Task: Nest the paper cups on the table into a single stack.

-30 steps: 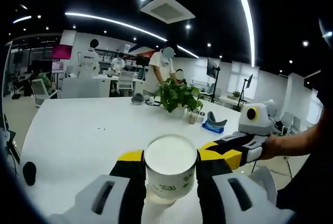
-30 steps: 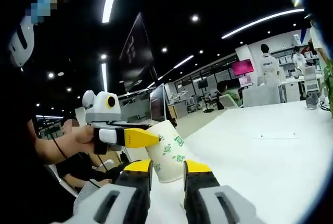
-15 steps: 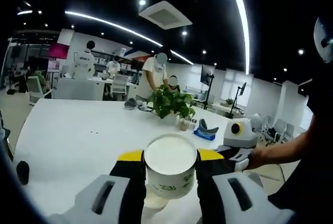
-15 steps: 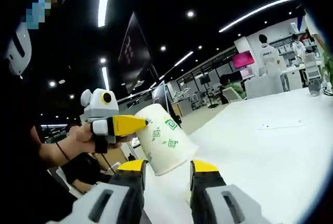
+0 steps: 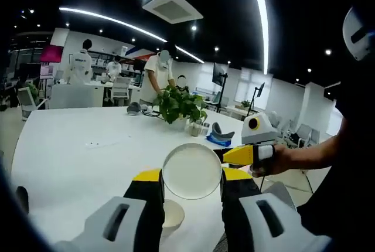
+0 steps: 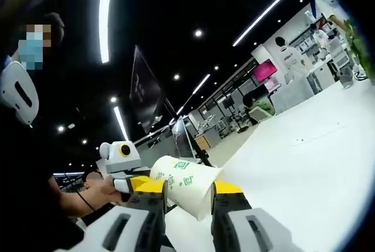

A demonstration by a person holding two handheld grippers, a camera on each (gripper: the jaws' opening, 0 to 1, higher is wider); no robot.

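In the left gripper view, a white table (image 5: 70, 158) takes up the left half of the frame, with a potted plant (image 5: 179, 105) at its far edge near the upper centre. At lower centre the left gripper (image 5: 191, 183) pinches a paper cup (image 5: 191, 171), which is tipped so that its round end faces the camera. Directly beneath it, a second cup (image 5: 171, 214) sits on the table, only its pale rim showing. To the right of centre the right gripper (image 5: 249, 152) comes in, held by a hand (image 5: 278, 161).

In the right gripper view, the left gripper (image 6: 126, 183) sits at lower left with the same paper cup (image 6: 186, 192) in its grip, lying on its side between the right gripper's (image 6: 183, 200) jaws. Whether those jaws press on the cup or only flank it I cannot tell.

Judging by this, the nesting is not finished: the held cup is in the air, not yet seated in the one on the table.
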